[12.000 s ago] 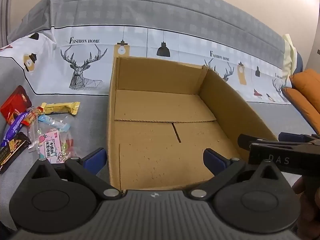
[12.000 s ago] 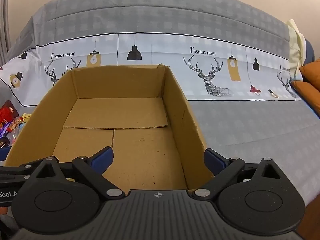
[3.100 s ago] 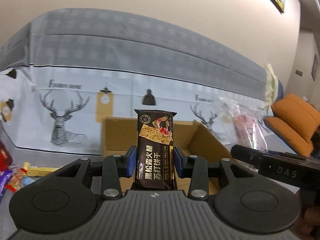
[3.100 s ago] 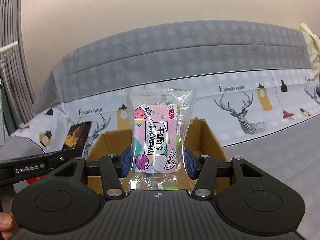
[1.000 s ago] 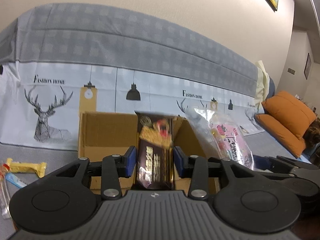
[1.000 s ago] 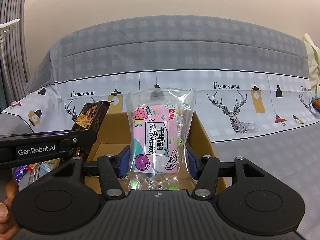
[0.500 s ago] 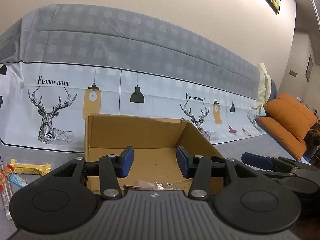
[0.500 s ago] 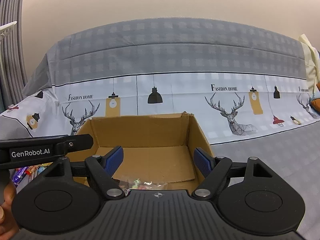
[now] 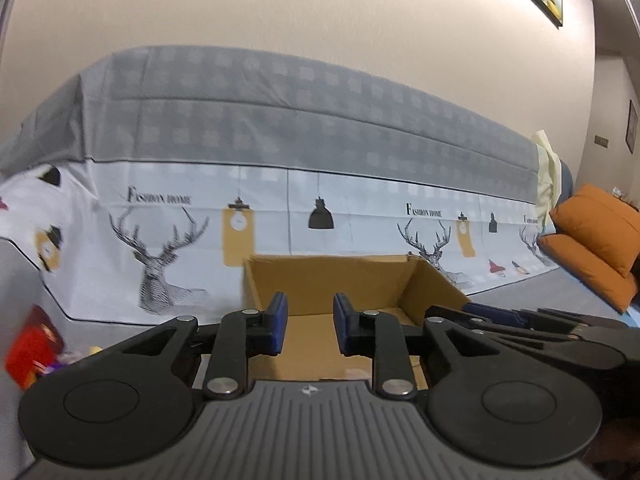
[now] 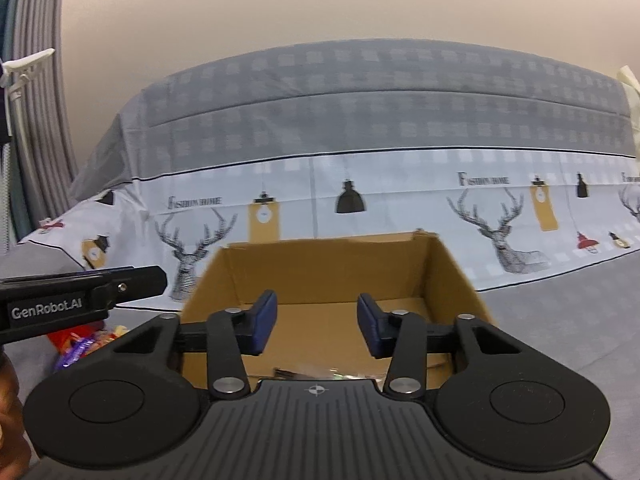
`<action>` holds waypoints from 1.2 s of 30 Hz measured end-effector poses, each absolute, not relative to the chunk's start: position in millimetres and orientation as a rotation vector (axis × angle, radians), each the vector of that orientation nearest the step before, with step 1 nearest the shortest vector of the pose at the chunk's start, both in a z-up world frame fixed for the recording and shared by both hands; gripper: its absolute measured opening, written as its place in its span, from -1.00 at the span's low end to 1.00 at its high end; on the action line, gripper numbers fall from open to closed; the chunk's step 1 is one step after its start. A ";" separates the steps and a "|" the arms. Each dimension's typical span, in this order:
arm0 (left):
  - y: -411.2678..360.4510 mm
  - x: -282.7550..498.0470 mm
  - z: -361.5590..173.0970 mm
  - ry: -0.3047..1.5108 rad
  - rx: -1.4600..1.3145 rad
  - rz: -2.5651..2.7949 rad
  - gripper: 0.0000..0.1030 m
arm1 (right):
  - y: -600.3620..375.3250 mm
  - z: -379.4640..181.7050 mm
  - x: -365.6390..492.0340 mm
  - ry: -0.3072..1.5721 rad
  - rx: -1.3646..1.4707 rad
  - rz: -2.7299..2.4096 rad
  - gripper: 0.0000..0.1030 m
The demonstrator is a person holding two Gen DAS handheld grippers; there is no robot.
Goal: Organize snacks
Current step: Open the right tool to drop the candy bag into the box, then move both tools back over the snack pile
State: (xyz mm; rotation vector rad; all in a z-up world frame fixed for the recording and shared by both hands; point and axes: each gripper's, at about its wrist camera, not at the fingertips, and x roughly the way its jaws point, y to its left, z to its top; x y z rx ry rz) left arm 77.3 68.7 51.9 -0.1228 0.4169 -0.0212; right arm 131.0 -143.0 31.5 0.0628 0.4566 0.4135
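An open cardboard box (image 9: 332, 284) stands on the grey sofa seat; it also shows in the right wrist view (image 10: 336, 272). My left gripper (image 9: 308, 322) is open and empty, held above the box's near side. My right gripper (image 10: 317, 322) is open and empty over the box too. The top edge of a clear snack bag (image 10: 320, 374) lies on the box floor just past my right gripper's body. A red packet (image 9: 34, 346) and other loose snacks (image 10: 84, 344) lie on the seat left of the box. The dark cracker pack is hidden.
The sofa backrest with a grey cover and deer prints (image 9: 168, 264) rises behind the box. Orange cushions (image 9: 596, 248) lie at the far right. The other gripper (image 9: 532, 322) sits right of my left one. A wall is behind the sofa.
Both grippers let go of their snacks about a second ago; the cracker pack and the pink candy bag dropped into the box. Both jaws have narrowed a little since and the left view swung left.
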 end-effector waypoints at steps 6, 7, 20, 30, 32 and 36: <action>117.0 56.8 79.2 0.402 -0.018 0.024 -0.48 | -112.3 36.6 120.1 0.433 0.092 0.505 -0.17; 126.8 50.7 81.2 0.390 0.001 0.036 -0.48 | -106.3 37.3 117.8 0.431 0.095 0.525 -0.17; 238.7 25.8 64.1 0.428 -0.305 0.263 -0.48 | 1.5 22.0 66.0 0.466 -0.034 0.821 -0.16; 244.7 63.0 -12.3 0.676 -0.319 0.222 -0.44 | 75.8 -34.9 68.1 0.680 -0.208 0.776 0.46; 248.8 67.6 -23.9 0.710 -0.351 0.220 -0.33 | 78.8 -44.4 72.9 0.724 -0.212 0.739 0.60; 258.2 78.2 -41.8 0.763 -0.390 0.238 -0.14 | 85.9 -63.0 89.0 0.815 -0.203 0.726 0.86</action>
